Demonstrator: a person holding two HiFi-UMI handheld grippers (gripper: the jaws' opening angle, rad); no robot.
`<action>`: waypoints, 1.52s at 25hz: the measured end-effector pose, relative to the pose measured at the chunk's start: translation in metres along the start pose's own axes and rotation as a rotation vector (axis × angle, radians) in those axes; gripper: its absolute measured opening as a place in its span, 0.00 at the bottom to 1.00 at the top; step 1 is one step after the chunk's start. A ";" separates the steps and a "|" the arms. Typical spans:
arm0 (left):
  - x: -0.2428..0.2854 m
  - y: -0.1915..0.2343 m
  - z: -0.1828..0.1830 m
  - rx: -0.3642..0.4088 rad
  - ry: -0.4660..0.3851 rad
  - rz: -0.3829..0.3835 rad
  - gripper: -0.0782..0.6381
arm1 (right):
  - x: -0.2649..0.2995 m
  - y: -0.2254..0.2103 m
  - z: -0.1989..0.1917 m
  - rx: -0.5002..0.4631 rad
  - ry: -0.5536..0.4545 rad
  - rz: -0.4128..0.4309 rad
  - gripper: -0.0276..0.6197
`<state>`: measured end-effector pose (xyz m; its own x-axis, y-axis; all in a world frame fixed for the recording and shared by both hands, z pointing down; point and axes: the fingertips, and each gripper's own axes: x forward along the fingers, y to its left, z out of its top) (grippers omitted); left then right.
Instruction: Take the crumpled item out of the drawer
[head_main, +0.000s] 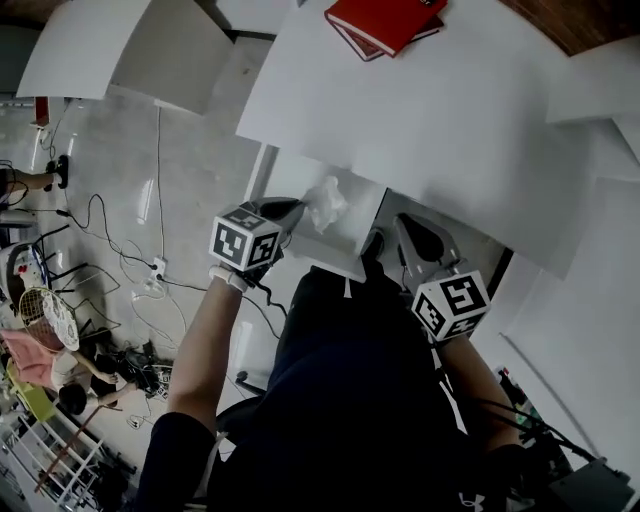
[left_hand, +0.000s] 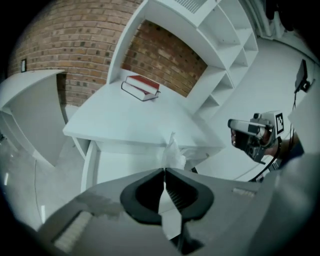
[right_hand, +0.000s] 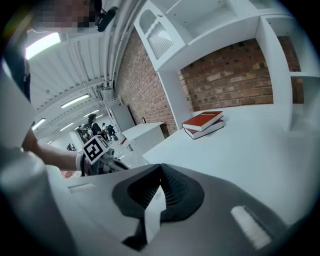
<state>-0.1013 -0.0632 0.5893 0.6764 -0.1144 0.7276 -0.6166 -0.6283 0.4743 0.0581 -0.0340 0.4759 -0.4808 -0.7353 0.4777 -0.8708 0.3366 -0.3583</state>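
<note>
while l tongs (left_hand: 164, 171) pinch crumpled paper (left_hand: 175, 153), r tongs (right_hand: 160, 166) sit closed w/ nothing between.

Two tools (head_main: 300, 208) (head_main: 392, 228) — two red books (head_main: 385, 22) — one crumpled item (head_main: 327, 203)

The crumpled item (head_main: 326, 205) and desk (head_main: 430, 110) are white, the books (head_main: 385, 22) red.

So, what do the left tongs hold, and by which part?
The tissue, pinched at its near edge; the rest sticks out ahead.
</note>
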 end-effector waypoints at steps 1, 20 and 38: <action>-0.006 0.001 0.007 -0.011 -0.032 0.006 0.13 | 0.002 0.001 0.002 -0.006 -0.002 0.006 0.05; -0.029 0.060 0.124 -0.319 -0.386 -0.044 0.13 | 0.015 -0.005 0.053 -0.053 -0.054 -0.025 0.05; 0.040 0.116 0.148 -0.517 -0.297 -0.076 0.13 | -0.036 -0.041 0.031 0.079 -0.069 -0.237 0.05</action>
<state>-0.0861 -0.2543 0.6007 0.7641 -0.3406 0.5478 -0.6275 -0.1958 0.7536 0.1140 -0.0397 0.4482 -0.2534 -0.8277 0.5008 -0.9464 0.1049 -0.3054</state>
